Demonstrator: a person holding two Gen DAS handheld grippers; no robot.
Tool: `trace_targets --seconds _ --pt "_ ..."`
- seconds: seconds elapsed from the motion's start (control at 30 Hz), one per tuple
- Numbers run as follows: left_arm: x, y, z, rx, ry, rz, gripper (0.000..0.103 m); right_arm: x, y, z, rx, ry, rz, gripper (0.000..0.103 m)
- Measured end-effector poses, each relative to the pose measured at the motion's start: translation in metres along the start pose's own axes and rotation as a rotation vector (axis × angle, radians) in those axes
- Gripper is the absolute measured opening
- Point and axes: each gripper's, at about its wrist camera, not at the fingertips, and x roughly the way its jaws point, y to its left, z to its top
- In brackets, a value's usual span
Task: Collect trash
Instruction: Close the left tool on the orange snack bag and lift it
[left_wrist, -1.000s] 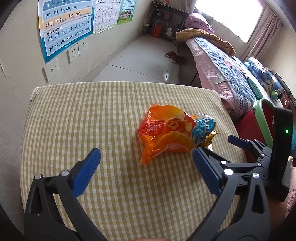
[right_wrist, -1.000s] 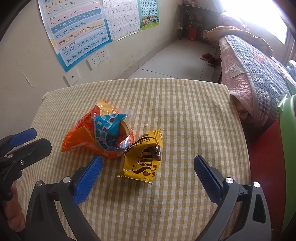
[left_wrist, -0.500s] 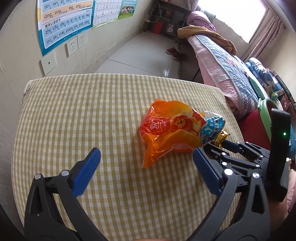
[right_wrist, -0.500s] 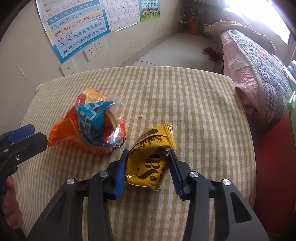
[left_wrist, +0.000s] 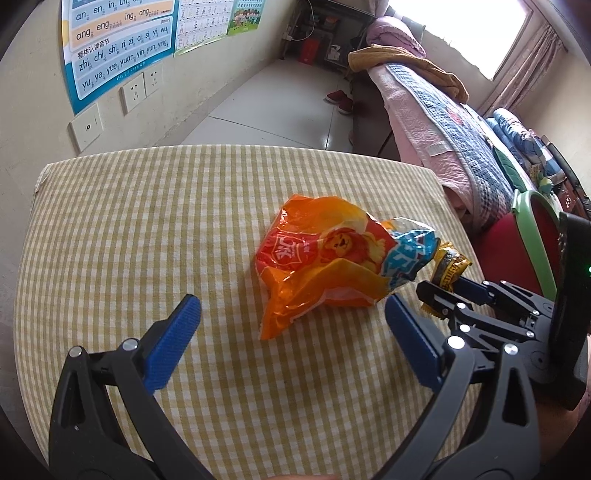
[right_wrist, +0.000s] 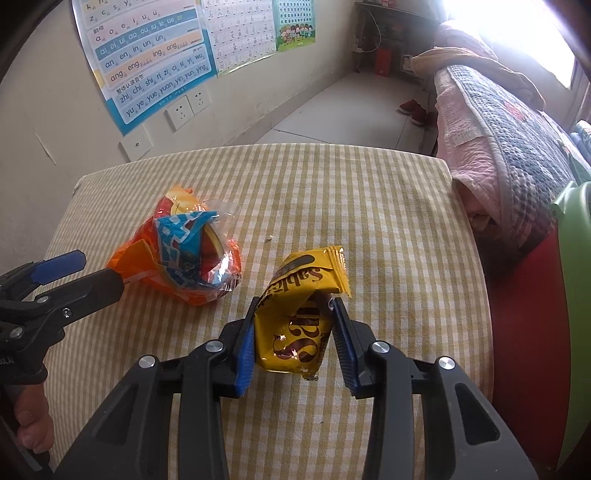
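Note:
A crumpled orange snack bag (left_wrist: 321, 264) with a blue end lies on the yellow checked tablecloth (left_wrist: 147, 221); it also shows in the right wrist view (right_wrist: 184, 254). My left gripper (left_wrist: 291, 332) is open and empty just in front of it. My right gripper (right_wrist: 295, 314) is shut on a yellow wrapper (right_wrist: 303, 314) and holds it slightly off the table, to the right of the orange bag. The yellow wrapper's tip (left_wrist: 448, 264) shows past the orange bag in the left wrist view.
A small crumb (right_wrist: 270, 238) lies on the cloth. A wall with posters and sockets (left_wrist: 140, 86) stands behind the table. A bed with quilts (right_wrist: 509, 147) and a green and red chair (left_wrist: 532, 236) stand off the table's right edge.
My right gripper closed on the yellow wrapper and raised it a little off the table. My left gripper stayed open and moved slightly toward the orange bag.

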Motion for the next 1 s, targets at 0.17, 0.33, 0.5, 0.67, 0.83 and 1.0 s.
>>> trace_targets --seconds 0.17,0.33,0.5,0.67,0.83,1.0 --pt "0.006 -0.011 0.003 0.016 0.004 -0.012 0.097 -0.004 -0.008 -0.001 0.014 -0.012 -0.008 0.036" --pt "0.011 -0.023 0.005 0.036 0.008 -0.025 0.097 -0.006 -0.015 -0.003 0.03 -0.021 -0.002 0.036" --pt "0.015 -0.033 0.011 0.05 -0.001 -0.03 0.097 -0.007 -0.015 -0.004 0.027 -0.031 -0.003 0.036" --pt "0.022 -0.045 0.019 0.065 -0.001 -0.033 0.097 -0.007 -0.018 -0.006 0.034 -0.033 0.012 0.036" --pt "0.033 -0.052 0.023 0.08 0.005 -0.01 0.097 -0.006 -0.019 -0.006 0.038 -0.037 0.023 0.036" --pt "0.045 -0.052 0.026 0.086 0.01 0.031 0.097 -0.004 -0.025 -0.006 0.05 -0.031 0.028 0.036"
